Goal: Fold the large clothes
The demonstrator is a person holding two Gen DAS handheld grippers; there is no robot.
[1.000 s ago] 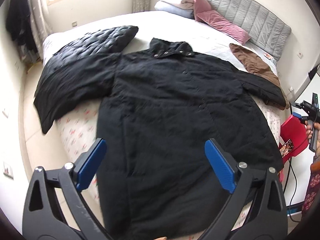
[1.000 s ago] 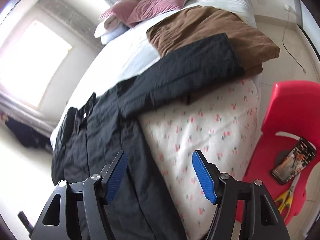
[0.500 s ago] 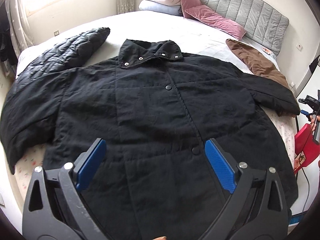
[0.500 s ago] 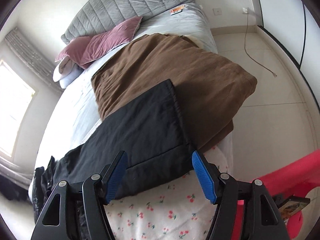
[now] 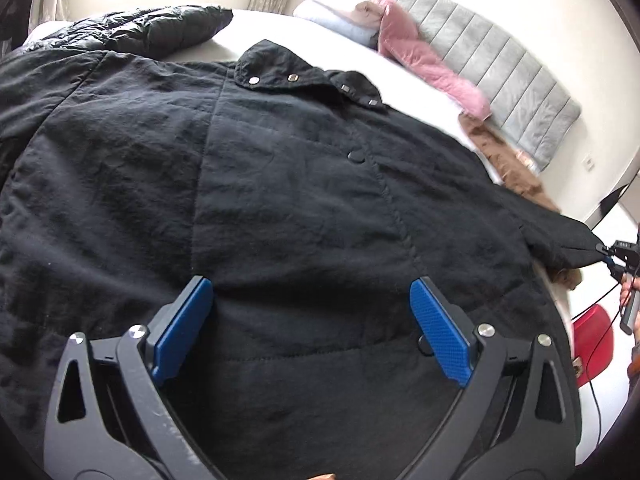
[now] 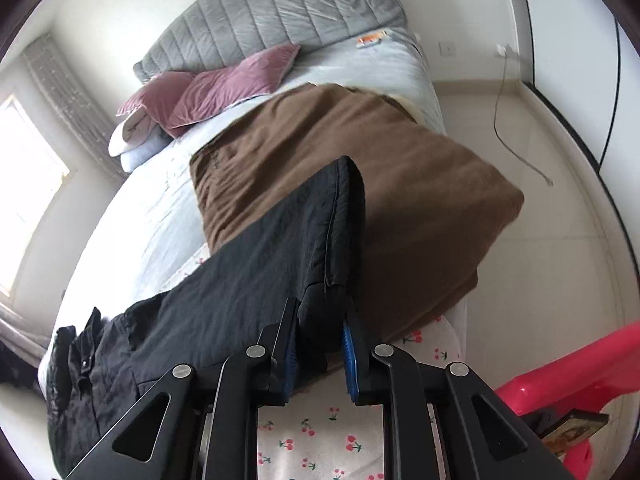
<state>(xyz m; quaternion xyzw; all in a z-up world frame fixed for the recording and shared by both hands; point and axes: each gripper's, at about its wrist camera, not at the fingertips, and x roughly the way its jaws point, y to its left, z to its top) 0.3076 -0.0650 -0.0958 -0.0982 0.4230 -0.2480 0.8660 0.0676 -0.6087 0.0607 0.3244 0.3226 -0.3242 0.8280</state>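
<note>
The sleeve cuff (image 6: 332, 280) is being pinched between the blue pads (image 6: 289, 360) of the right gripper (image 6: 318, 360), whose jaws are drawn narrow around the doubled fabric low in the centre of the right wrist view. It is being held at its very end, probably so that the whole sleeve can be carried across the body in one fold. From the grip the sleeve is running away to the lower left, over a brown garment (image 6: 400, 200) lying under it near the edge of the bed (image 6: 328, 432).

In the left wrist view the left gripper (image 5: 312, 320) is being held wide apart and empty, hovering over the lower front of the black coat (image 5: 280, 200), which fills most of that frame and is spread flat, collar towards the upper centre; whether the pads (image 5: 438, 332) are touching the cloth cannot be told. It is likely being kept there to steady the body. A quilted black jacket (image 5: 132, 28) is lying at the upper left.
</note>
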